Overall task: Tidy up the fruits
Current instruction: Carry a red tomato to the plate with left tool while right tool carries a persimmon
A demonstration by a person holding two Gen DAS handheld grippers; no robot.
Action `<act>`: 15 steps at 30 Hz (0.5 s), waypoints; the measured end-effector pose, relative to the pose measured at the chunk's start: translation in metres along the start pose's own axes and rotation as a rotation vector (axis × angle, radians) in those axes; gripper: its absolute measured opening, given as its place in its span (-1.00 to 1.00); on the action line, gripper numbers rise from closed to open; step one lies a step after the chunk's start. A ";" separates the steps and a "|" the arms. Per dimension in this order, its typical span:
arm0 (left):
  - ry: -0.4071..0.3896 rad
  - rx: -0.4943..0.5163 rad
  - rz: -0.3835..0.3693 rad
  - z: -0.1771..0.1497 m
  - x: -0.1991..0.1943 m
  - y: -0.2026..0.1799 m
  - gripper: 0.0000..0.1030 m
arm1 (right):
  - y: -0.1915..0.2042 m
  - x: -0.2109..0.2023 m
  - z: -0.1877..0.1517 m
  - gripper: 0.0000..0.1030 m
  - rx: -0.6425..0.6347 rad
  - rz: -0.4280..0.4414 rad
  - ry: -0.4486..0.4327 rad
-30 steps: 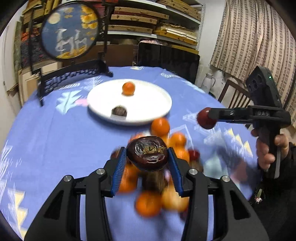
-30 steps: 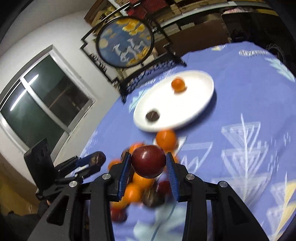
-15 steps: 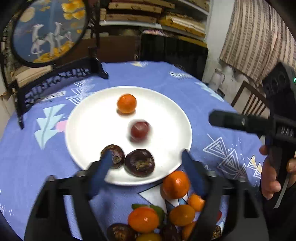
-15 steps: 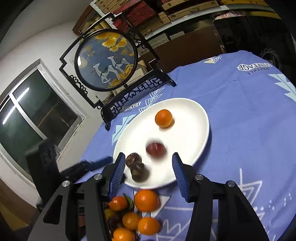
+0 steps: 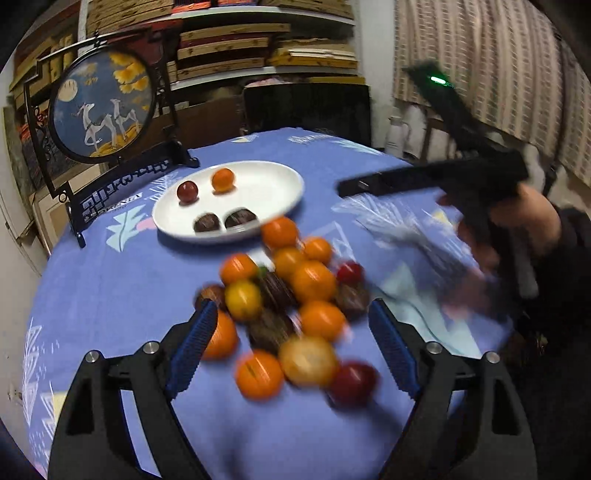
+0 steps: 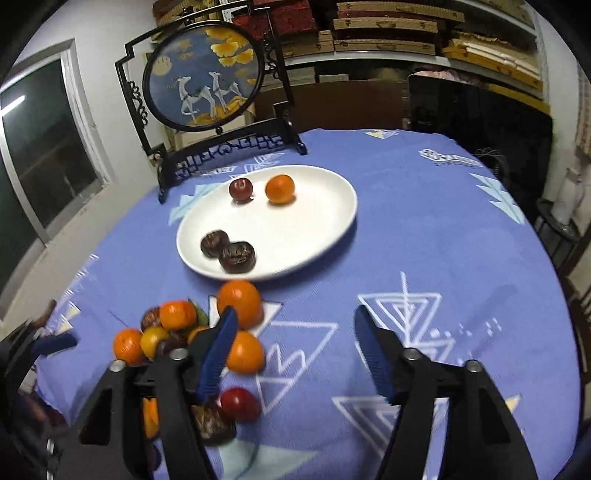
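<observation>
A white plate (image 5: 273,184) (image 6: 325,221) on the blue tablecloth holds an orange (image 6: 280,189), a red fruit (image 6: 241,189) and two dark brown fruits (image 6: 236,256). A pile of oranges, red and dark fruits (image 5: 291,302) (image 6: 177,328) lies on the cloth in front of the plate. My left gripper (image 5: 291,336) is open and empty, hovering over the near part of the pile. My right gripper (image 6: 293,339) is open and empty, above the cloth at the pile's right edge; it shows blurred in the left wrist view (image 5: 424,181).
A round painted screen on a black stand (image 6: 207,81) (image 5: 99,107) stands behind the plate. Shelves of stacked boards (image 6: 406,33) fill the back wall. A dark chair back (image 5: 306,107) and a curtain (image 5: 480,66) are beyond the table's far edge.
Both grippers let go of their fruits on the plate, the left a dark brown one, the right a red one. Both then drew back to the pile, open.
</observation>
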State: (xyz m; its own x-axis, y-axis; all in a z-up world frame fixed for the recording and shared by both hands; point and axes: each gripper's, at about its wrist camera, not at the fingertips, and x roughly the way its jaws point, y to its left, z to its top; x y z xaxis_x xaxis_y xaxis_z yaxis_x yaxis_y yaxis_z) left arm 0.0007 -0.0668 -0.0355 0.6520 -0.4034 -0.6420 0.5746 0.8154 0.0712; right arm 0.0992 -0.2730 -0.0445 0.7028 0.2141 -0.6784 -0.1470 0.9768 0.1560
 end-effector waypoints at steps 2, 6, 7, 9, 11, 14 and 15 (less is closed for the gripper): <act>0.005 0.009 -0.025 -0.017 -0.010 -0.013 0.58 | 0.001 -0.006 -0.010 0.43 0.000 -0.024 -0.001; 0.055 0.030 -0.001 -0.042 -0.008 -0.035 0.48 | -0.001 -0.016 -0.027 0.43 0.031 -0.024 0.010; 0.064 0.024 0.005 -0.046 -0.005 -0.037 0.42 | -0.001 -0.018 -0.030 0.43 0.037 -0.023 0.009; 0.095 -0.005 0.015 -0.050 0.004 -0.038 0.13 | -0.001 -0.026 -0.039 0.43 0.047 -0.017 0.006; 0.098 -0.027 0.029 -0.050 0.010 -0.038 0.04 | 0.001 -0.032 -0.045 0.43 0.045 -0.015 0.001; 0.102 -0.087 0.018 -0.049 0.021 -0.034 -0.07 | 0.004 -0.039 -0.055 0.43 0.031 -0.020 0.000; 0.100 -0.107 0.009 -0.048 0.023 -0.033 -0.09 | 0.005 -0.040 -0.057 0.43 0.027 -0.019 0.002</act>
State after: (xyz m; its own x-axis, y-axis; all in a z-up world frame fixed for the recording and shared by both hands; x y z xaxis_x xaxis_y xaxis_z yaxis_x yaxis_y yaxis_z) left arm -0.0275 -0.0832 -0.0896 0.6012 -0.3565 -0.7152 0.5090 0.8607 -0.0011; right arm 0.0308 -0.2758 -0.0578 0.7039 0.1952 -0.6830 -0.1144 0.9801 0.1622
